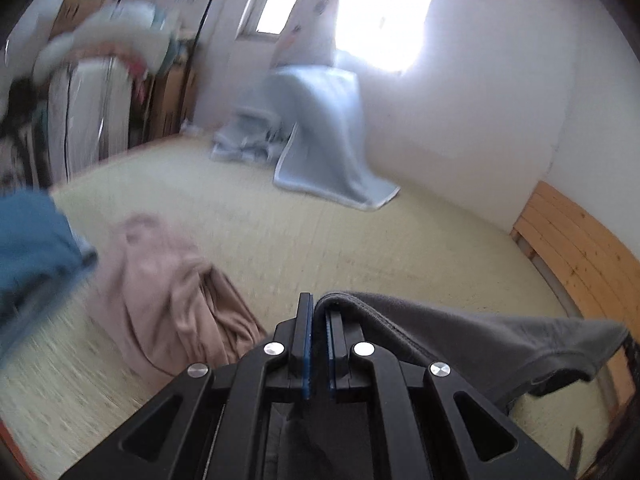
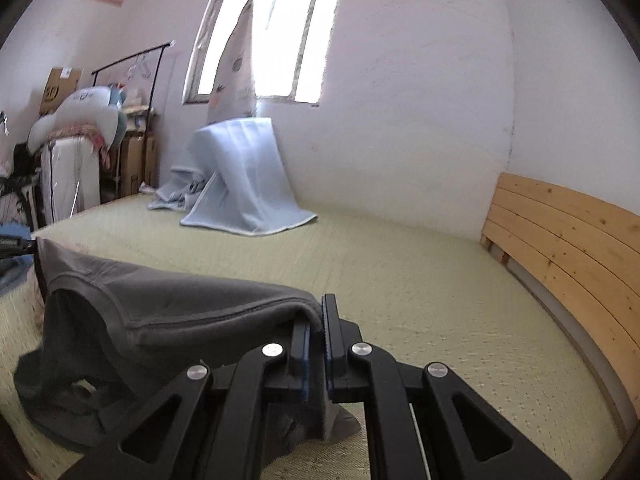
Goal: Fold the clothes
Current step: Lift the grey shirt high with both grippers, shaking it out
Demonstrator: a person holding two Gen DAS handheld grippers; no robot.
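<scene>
The jaws of the left gripper (image 1: 318,320) and of the right gripper (image 2: 322,322) were each pressed together on an edge of the grey garment (image 2: 180,300), which hung stretched between them above the bed (image 2: 400,280), probably to let it open flat before folding. Beside it lay a pink garment (image 1: 168,292) and a blue one (image 1: 32,240), near enough to get in the way, while the light blue blanket (image 2: 240,176) and the wooden headboard (image 2: 560,232) stood well apart.

A dark grey garment (image 1: 460,336) is clamped in the left gripper (image 1: 319,316) above a bed (image 1: 320,232); a pink garment (image 1: 168,296) is seen beside it.
</scene>
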